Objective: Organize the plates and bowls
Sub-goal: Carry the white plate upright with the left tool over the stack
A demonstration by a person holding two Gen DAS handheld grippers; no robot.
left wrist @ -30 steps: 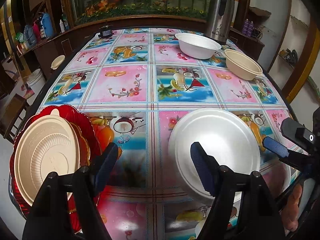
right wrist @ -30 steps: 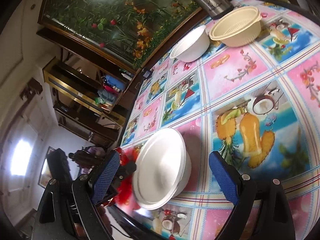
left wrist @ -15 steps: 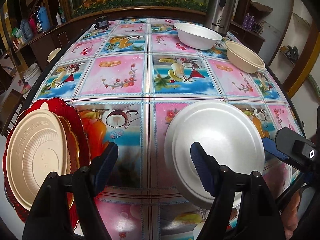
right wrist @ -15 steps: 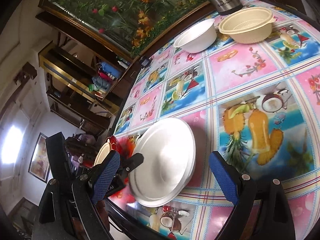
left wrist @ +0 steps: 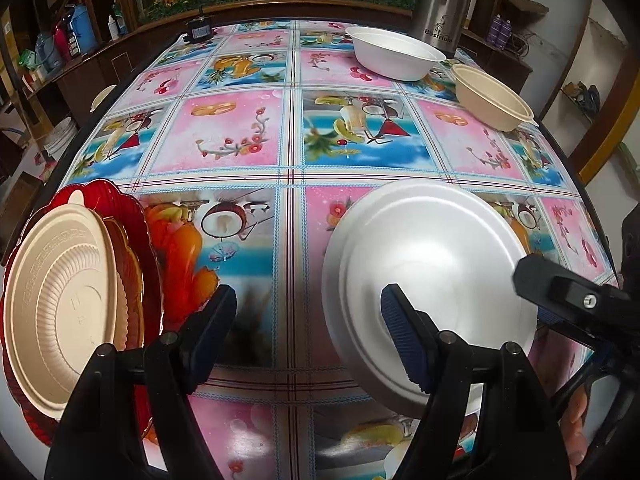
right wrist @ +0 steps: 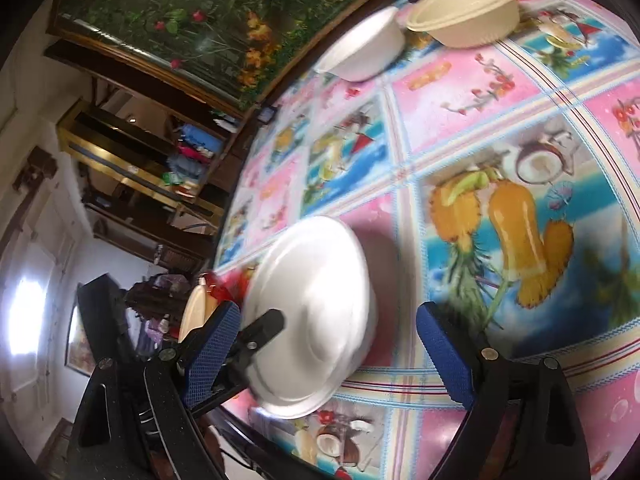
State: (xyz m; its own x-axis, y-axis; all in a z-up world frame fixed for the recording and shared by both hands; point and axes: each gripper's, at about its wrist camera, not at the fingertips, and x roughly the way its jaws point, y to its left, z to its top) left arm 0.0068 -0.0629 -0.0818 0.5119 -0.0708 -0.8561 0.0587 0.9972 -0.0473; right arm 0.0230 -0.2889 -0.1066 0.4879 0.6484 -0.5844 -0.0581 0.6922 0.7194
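Note:
A white foam plate (left wrist: 432, 276) lies upside down near the table's front edge; it also shows in the right wrist view (right wrist: 316, 312). My left gripper (left wrist: 304, 336) is open, its right finger over the plate's near rim. My right gripper (right wrist: 324, 356) is open around the plate's near side, and it shows at the plate's right in the left wrist view (left wrist: 560, 292). A beige plate (left wrist: 60, 304) rests on a red plate (left wrist: 132, 216) at the front left. A white bowl (left wrist: 394, 58) and a beige bowl (left wrist: 494, 98) stand at the far right.
The table (left wrist: 224, 136) has a pink and blue fruit-print cloth. A steel thermos (left wrist: 444, 0) stands behind the white bowl. A small dark object (left wrist: 199, 30) sits at the far edge. Shelves with bottles (left wrist: 60, 44) line the left wall.
Both grippers have moved in closer to the white plate and lower to the table. The right wrist view has swung and is blurred. The plates and bowls have not moved.

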